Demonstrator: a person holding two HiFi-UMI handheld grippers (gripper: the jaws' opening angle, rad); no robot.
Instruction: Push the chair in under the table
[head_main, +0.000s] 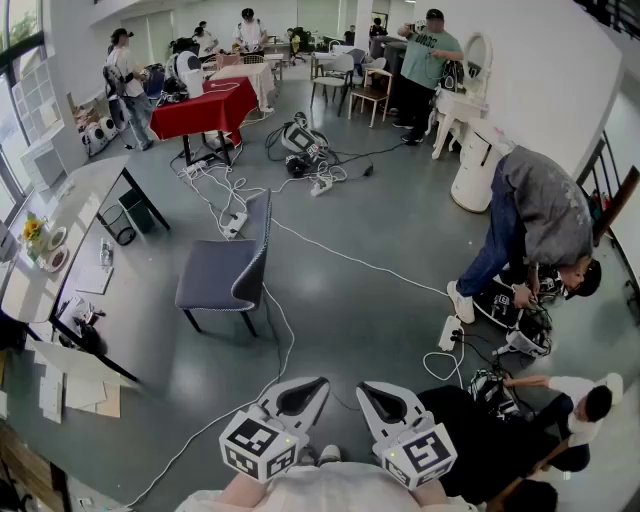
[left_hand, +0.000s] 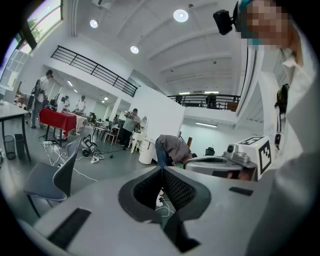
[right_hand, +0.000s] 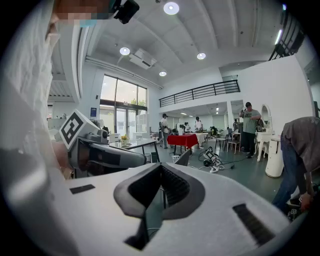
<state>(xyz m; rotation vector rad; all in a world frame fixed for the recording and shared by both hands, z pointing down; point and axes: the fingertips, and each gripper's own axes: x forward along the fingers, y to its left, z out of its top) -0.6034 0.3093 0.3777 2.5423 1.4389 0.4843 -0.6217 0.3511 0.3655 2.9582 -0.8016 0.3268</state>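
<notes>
A grey upholstered chair (head_main: 232, 268) stands on the floor, turned toward the white table (head_main: 62, 205) at the left and apart from it. In the left gripper view the chair (left_hand: 52, 176) shows at the lower left. Its back (right_hand: 184, 158) peeks over the jaws in the right gripper view. My left gripper (head_main: 308, 389) and right gripper (head_main: 375, 393) are held close to my body at the bottom of the head view, well short of the chair. Both are shut with nothing between the jaws.
White cables (head_main: 330, 250) trail across the floor around the chair. A person (head_main: 535, 225) bends over gear at the right; another (head_main: 570, 405) crouches lower right. A red-clothed table (head_main: 205, 108) stands farther back. Flowers and dishes (head_main: 40, 240) sit on the white table.
</notes>
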